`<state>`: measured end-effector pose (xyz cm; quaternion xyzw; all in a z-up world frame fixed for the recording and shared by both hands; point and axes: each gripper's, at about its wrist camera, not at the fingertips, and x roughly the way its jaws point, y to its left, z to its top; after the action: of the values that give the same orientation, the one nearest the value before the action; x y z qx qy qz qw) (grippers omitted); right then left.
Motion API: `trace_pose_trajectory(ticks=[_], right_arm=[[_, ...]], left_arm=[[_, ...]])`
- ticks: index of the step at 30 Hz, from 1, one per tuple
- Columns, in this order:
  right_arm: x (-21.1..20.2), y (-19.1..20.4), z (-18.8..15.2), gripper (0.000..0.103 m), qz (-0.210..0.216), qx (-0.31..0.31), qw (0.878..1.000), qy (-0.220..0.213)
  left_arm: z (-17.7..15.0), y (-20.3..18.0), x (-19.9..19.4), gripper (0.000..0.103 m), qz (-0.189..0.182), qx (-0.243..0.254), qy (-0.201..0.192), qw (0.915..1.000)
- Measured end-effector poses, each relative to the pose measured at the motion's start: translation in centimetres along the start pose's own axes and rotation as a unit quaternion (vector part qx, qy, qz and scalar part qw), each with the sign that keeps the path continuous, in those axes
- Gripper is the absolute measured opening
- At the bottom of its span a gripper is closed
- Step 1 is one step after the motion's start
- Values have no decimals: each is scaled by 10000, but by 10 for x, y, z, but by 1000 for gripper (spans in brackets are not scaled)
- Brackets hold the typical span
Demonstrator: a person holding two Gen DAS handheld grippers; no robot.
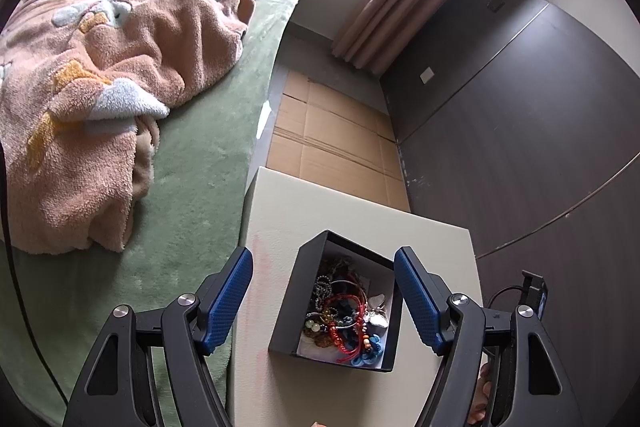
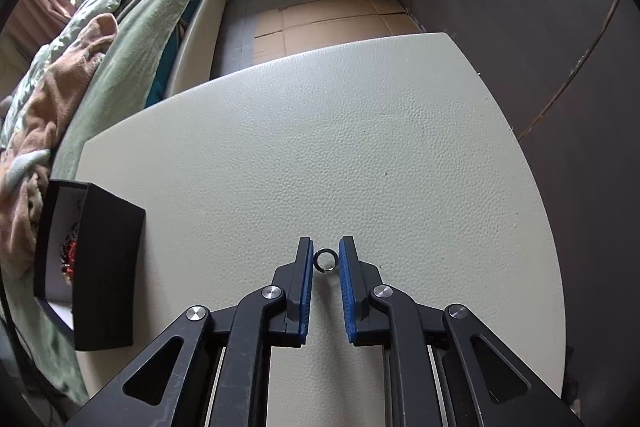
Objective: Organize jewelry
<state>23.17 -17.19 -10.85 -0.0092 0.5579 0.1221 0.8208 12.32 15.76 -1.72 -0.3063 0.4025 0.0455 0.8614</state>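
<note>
The right gripper's (image 2: pixel 325 261) fingers are sitting narrow around a small ring (image 2: pixel 325 259) lying flat on the surface (image 2: pixel 360 131), not yet pinching it. The left gripper (image 1: pixel 323 293) is hovering wide over the jewelry box (image 1: pixel 288 311).

Both wrist cameras look down, sharing the table (image 2: pixel 360 131) and black box (image 1: pixel 304 303).

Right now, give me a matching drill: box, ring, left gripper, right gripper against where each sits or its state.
Things:
1. box
2. ring
3. left gripper
4. right gripper

States:
A. wide open above the box
B. between two nearly closed fingers
C. narrow gap, ring at its tips
D. open-topped, full of jewelry

Pairs: 1-D, 2-B, 3-A, 4-C
</note>
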Motion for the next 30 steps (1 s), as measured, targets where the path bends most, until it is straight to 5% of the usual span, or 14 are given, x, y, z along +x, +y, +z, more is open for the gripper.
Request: trace_pose_trajectory(ticks=[10, 22, 23, 25, 30], right_arm=[[-45, 32, 5, 14, 1760, 73, 9809, -828], [-51, 106, 5, 16, 2849, -285, 9496, -1275], [-49, 110, 6, 21, 2823, -320, 9508, -1236], [-43, 113, 6, 60, 2693, -354, 9564, -1072], [-49, 100, 5, 68, 2446, -314, 9624, -1140]], left_arm=[[1, -3, -2, 74, 22, 77, -25, 10000], [0, -8, 1, 76, -50, 191, -18, 9998], [0, -9, 1, 80, -63, 214, -32, 9997], [1, -10, -1, 100, -116, 251, -85, 9996], [0, -13, -2, 102, -172, 237, -140, 9995]])
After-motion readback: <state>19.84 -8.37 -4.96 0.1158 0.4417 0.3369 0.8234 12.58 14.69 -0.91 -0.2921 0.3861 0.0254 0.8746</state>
